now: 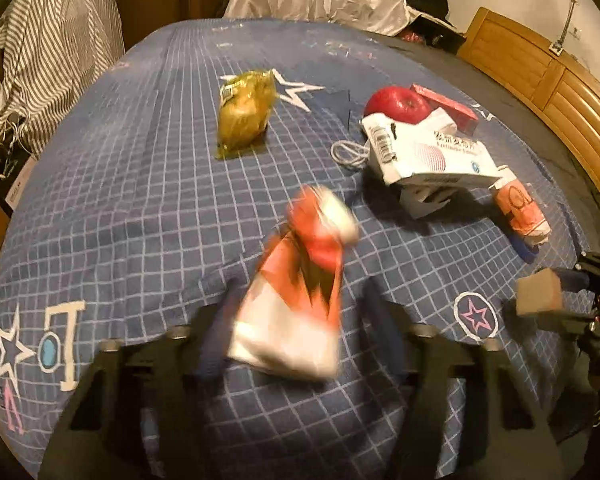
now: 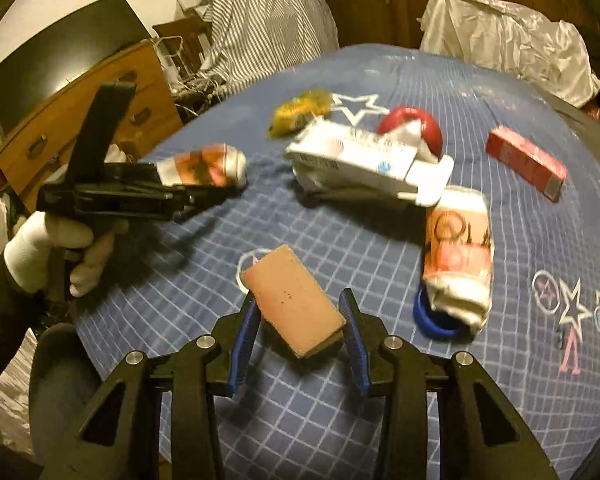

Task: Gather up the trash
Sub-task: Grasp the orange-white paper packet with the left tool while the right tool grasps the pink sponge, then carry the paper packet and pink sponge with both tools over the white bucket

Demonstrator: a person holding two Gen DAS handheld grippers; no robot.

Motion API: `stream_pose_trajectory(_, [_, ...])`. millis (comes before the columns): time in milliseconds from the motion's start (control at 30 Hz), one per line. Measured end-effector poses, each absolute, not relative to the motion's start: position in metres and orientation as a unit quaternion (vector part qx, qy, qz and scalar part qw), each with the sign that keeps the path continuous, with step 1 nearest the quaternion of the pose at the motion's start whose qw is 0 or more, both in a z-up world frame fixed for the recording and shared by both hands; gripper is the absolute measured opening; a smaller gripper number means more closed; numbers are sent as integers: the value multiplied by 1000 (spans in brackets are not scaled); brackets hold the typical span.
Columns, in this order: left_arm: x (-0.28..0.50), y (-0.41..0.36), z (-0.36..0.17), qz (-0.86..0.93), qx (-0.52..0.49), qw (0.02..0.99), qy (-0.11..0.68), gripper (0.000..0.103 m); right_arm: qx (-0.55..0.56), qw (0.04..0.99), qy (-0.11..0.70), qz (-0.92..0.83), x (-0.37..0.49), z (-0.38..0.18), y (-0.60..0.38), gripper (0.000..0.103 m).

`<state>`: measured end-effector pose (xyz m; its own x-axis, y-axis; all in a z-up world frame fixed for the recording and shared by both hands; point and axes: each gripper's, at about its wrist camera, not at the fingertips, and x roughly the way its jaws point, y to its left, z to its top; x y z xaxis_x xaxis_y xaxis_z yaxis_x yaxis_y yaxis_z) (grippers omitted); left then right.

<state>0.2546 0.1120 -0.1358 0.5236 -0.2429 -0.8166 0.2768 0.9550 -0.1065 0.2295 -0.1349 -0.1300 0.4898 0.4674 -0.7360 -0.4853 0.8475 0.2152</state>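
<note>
Bedspread (image 1: 140,200); motion-blurred wrapper (image 1: 296,300).

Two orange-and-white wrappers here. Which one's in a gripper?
The wrapper between the left gripper's fingers, lifted and blurred. The other wrapper lies loose on the bed, beside the white box.

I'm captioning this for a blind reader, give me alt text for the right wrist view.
The right gripper clamps a flat tan block above a blue grid bedspread. At left, a white-gloved hand holds the left gripper on an orange-and-white wrapper. Beyond lie a white box, a red apple and a red carton.
</note>
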Motion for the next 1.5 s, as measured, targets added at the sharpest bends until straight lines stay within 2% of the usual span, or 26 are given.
stream_pose_trajectory(33, [255,112,-137,-145,17,872,466,39,-10,863,424,276,229,-133,-134,42])
stream_pose_trajectory(167, [253,116,-137,-141,-3,876,461,8,-3,870,415,266,227,-139,-132,41])
stream_pose_trajectory(533, [207,117,-130,-159,-22,889,429,6,38,888,386,247,215,-137,-144,39])
stream_pose_trajectory(1033, [117,58,-40,-89,7,960,266,6,24,968,224,112,164,-50,-162,38])
stream_pose_trajectory(1500, [87,7,-29,-82,10,977,194,6,50,989,137,39,108,-21,-200,38])
